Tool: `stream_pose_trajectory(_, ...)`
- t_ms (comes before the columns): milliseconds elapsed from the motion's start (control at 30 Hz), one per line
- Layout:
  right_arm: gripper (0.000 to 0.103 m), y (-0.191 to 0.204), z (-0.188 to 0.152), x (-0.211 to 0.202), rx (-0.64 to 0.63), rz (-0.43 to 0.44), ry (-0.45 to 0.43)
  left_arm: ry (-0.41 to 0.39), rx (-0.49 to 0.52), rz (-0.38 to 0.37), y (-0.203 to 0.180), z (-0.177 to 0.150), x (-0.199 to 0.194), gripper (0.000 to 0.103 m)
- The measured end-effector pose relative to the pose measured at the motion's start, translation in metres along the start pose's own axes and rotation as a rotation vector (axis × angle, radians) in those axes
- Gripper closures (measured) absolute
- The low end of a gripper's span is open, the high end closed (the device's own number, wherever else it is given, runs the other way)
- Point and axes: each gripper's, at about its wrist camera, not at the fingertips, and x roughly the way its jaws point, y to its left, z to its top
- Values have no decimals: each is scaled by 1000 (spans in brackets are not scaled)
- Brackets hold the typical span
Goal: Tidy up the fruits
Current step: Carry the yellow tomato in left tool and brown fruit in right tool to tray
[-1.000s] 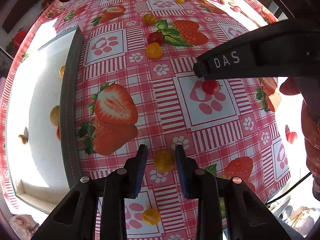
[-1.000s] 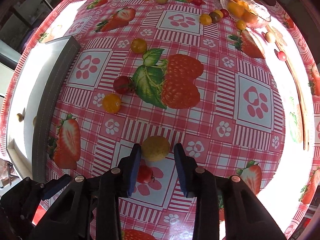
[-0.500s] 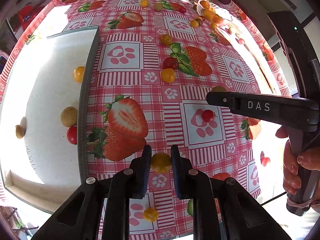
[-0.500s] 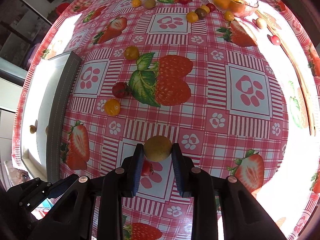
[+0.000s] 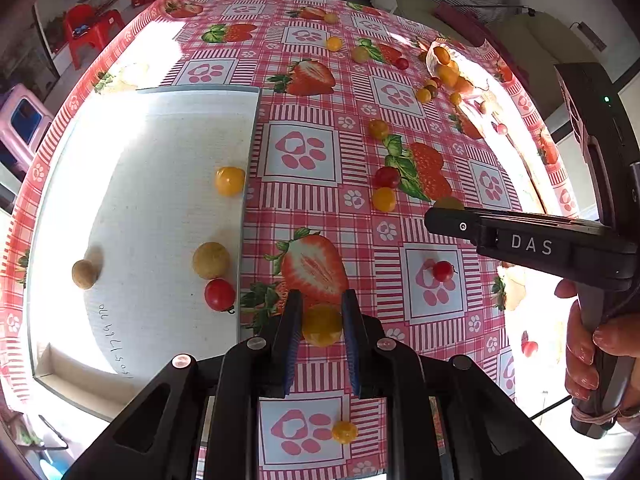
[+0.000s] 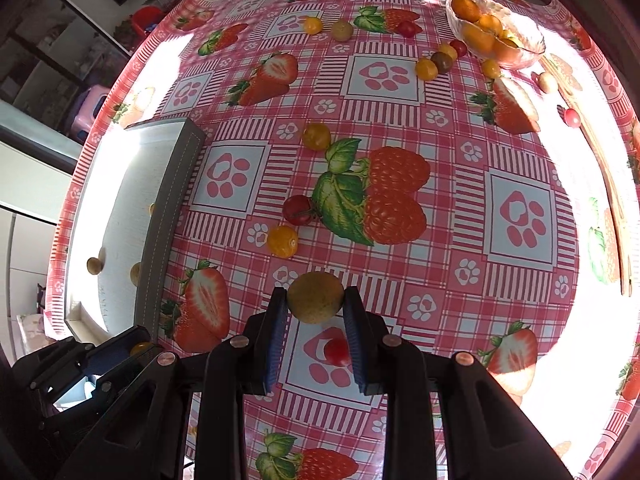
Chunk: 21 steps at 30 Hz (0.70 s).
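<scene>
**Both grippers clamped on fruit above the strawberry tablecloth**

Left gripper [image 5: 320,326]: pads closed on a yellow cherry tomato [image 5: 322,325], held clear of the tablecloth [image 5: 300,216], just right of the white tray [image 5: 160,200]. Inside the tray: a second yellow tomato [image 5: 229,180] near the right wall, a tan round fruit [image 5: 211,260] with a red cherry tomato [image 5: 219,295] just below it, and a smaller tan fruit [image 5: 84,274] well apart at the left. Below the left gripper, on a paw-print square: a small yellow tomato [image 5: 344,431].

Right gripper [image 6: 316,308]: fingers pinched on a greenish-brown round fruit [image 6: 315,297], gripped at the fingertips and lifted off the cloth. Seen beneath and between the fingers, on the cloth: a loose red tomato [image 6: 337,352]. Held by a hand [image 5: 592,352] at the right edge of the left wrist view.

Scattered further out on the cloth: an orange tomato [image 6: 282,241], a dark red tomato [image 6: 298,210] touching a printed leaf, another yellow one [image 6: 316,136] beyond. At the far right corner: a glass bowl [image 6: 532,50] filled with orange fruit, with a cluster of small tomatoes [image 6: 438,62] just beside it.
</scene>
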Motion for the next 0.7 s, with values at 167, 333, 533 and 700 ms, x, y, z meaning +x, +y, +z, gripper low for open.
stream_pose_trajectory(167,72,19,7,4,-38,12,7,-18,-34,31,23,-1,-6,82)
stream_pose_trajectory(333,72,43,13,7,-89,25,12,-33,-84,65,49,-4,-12,82)
stream_pose_trajectory(533,72,78,23,13,-167,50,24,-54,-151,105,80,-8,-19,82)
stream_pose_trajectory(700,72,110,29,21,-230,78,34,-65,-194,143,104,-14,-24,82)
